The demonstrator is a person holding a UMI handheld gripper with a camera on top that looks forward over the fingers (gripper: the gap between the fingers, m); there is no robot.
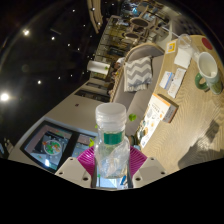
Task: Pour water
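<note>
between my two fingers sits a clear plastic bottle (111, 143), and both pink pads (88, 157) press against its sides, so my gripper (112, 163) is clamped on it. the bottle has a wide whitish cap (111, 116) at the end pointing away from me, with a band of green just under the cap. its body looks transparent; i cannot tell how much water is inside.

the whole view is rolled hard over, so the room appears tipped on its side around the bottle. beyond the cap and off to one side lies a light wooden table (192, 105). on it, well apart from the bottle, stands a white cup (205, 68) with green around it, and nearer my fingers some flat cards or papers (160, 108) lie on the tabletop; i cannot read them. a chair with a grey zigzag-patterned cushion (137, 72) stands just beside the table.

on the other side of the bottle, near the fingers, i see a screen or framed panel (50, 145) with coloured shapes on it. farther out, a dark ceiling with small round lights (5, 97) fills the background.
</note>
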